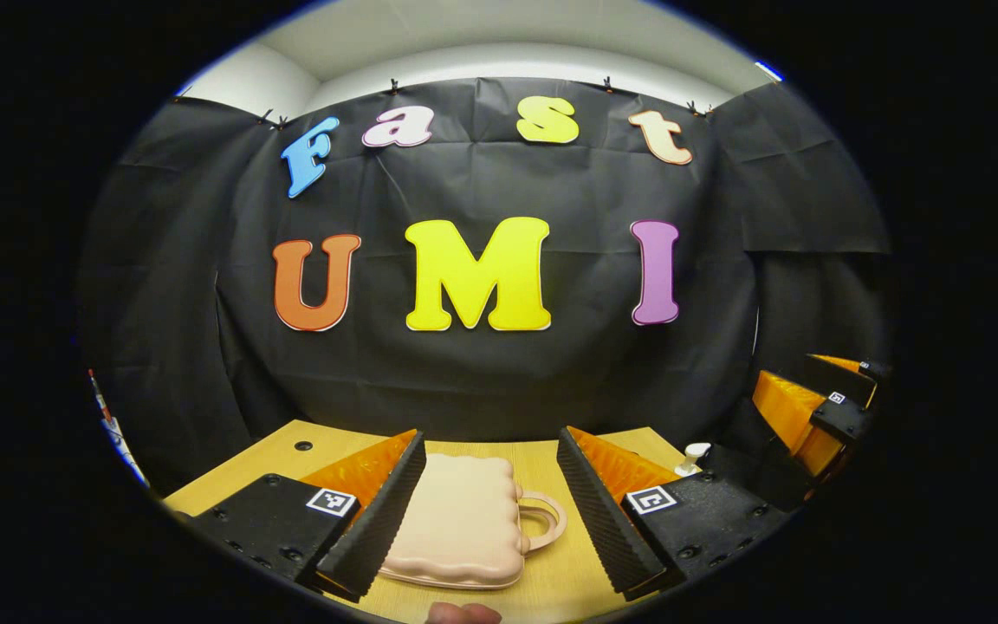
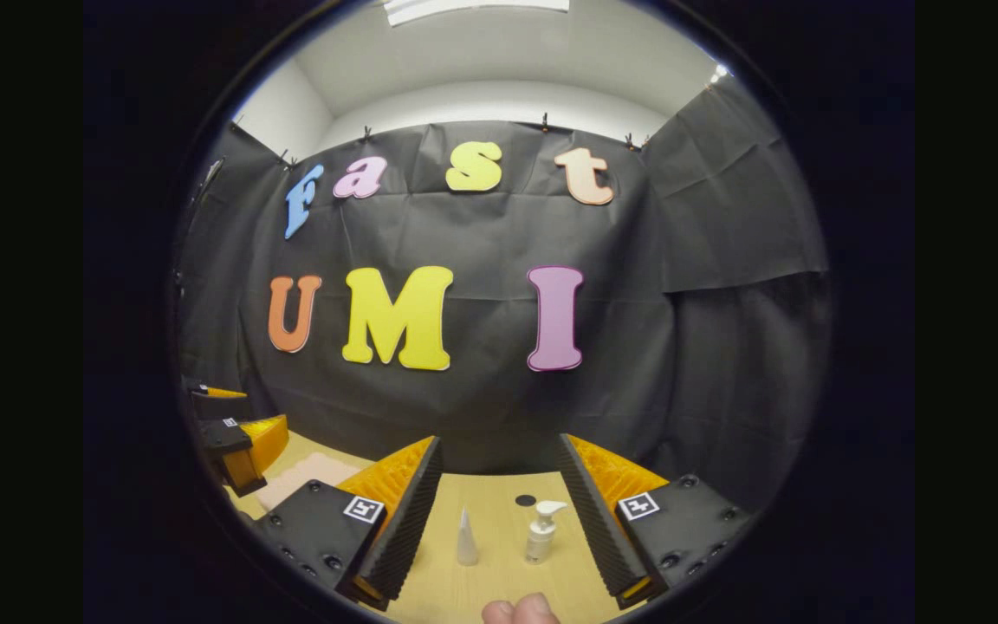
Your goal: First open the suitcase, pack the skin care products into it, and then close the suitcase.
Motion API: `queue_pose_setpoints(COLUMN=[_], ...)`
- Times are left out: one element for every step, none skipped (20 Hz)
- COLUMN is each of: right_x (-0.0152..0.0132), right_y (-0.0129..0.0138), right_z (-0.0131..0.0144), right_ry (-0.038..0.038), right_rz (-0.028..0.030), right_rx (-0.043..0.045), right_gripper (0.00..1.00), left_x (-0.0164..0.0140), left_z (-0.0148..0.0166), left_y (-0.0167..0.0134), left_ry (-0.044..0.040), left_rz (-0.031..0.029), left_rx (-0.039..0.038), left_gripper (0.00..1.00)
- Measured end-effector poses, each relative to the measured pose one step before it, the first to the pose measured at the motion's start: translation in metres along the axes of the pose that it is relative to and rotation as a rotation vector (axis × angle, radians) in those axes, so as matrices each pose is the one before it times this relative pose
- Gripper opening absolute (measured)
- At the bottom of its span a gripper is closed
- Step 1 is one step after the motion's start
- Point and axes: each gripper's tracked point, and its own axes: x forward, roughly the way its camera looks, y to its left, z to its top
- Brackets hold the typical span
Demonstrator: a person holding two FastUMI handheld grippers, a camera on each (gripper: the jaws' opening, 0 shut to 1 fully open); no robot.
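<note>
We're at step one: suitcase (image 1: 463, 518) closed on bench (image 1: 551, 468), both hand-held grippers (image 1: 490, 511) (image 2: 499, 520) open, next unlatch lid.

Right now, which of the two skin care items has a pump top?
The pump bottle, right of the pair in the right gripper view. The other, a slim tube, tapers to a plain point.

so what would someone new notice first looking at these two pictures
Probably the pale pink suitcase, lying closed on the wooden table right between the open left tongs in the left gripper view. Next, in the right gripper view, a small white pump bottle and a slim white tube stand upright side by side on the table between the open right tongs.
</note>
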Motion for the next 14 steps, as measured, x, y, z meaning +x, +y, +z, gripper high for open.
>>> queue_pose_setpoints(right_x=[0.0001,0.00023,-0.00016,0.00036,0.0002,0.00052,0.00045,0.00072,-0.00073,0.00076,0.0006,0.00002,0.00074,0.00199], right_y=[-0.00555,-0.00535,-0.00582,-0.00569,-0.00681,-0.008,-0.00722,-0.00816,-0.00982,-0.01061,-0.01202,-0.01227,-0.0118,-0.01063], right_z=[-0.00286,-0.00279,-0.00532,-0.00533,-0.00635,-0.00581,-0.00701,-0.00672,-0.00835,-0.00673,-0.00551,-0.0042,-0.00674,-0.00644], right_ry=[0.00396,0.0087,0.01012,0.01412,0.01344,0.0134,0.01635,0.01867,0.01875,0.01411,0.00851,0.00606,0.00897,0.01361], right_rz=[-0.00616,-0.00421,-0.00413,-0.00266,-0.00337,-0.0059,-0.00584,-0.00678,-0.00886,-0.01238,-0.01778,-0.01892,-0.01724,-0.01584], right_rx=[-0.00464,-0.00621,-0.00628,-0.00735,-0.00718,-0.00694,-0.00716,-0.00852,-0.00885,-0.00803,-0.00615,-0.00388,-0.00075,-0.00307], right_gripper=[0.77,0.79,0.79,0.79,0.79,0.79,0.79,0.79,0.79,0.79,0.79,0.79,0.79,0.79], left_x=[0.00224,0.001,0.0031,0.00482,0.00715,0.00504,0.00397,0.00681,0.00632,0.00813,0.00754,0.00976,0.01157,0.00917], left_z=[-0.00287,-0.00433,-0.00624,-0.00965,-0.00894,-0.01253,-0.01002,-0.00689,-0.00834,-0.01195,-0.01141,-0.0106,-0.00904,-0.00968], left_y=[-0.0039,-0.0038,-0.00476,-0.00986,-0.01031,-0.00613,-0.00313,-0.00741,-0.01205,-0.01132,-0.00973,-0.01108,-0.00832,-0.00758], left_ry=[0.00283,0.01062,0.00982,0.02257,0.02015,0.03066,0.01523,0.00298,0.01272,0.01766,0.01786,0.02785,0.01469,0.0319], left_rz=[-0.00906,-0.00529,-0.01217,-0.03437,-0.03702,-0.00866,-0.01072,-0.01521,-0.01681,-0.02345,-0.02271,-0.02635,-0.01094,-0.01385], left_rx=[0.00414,0.01545,0.0211,0.03553,0.05232,0.07351,0.08084,0.07226,0.0693,0.06096,0.04569,0.04084,0.04221,0.04836], left_gripper=[0.97,0.97,0.97,0.97,0.97,0.98,0.98,0.98,0.97,1.0,0.99,0.99,0.99,0.99])
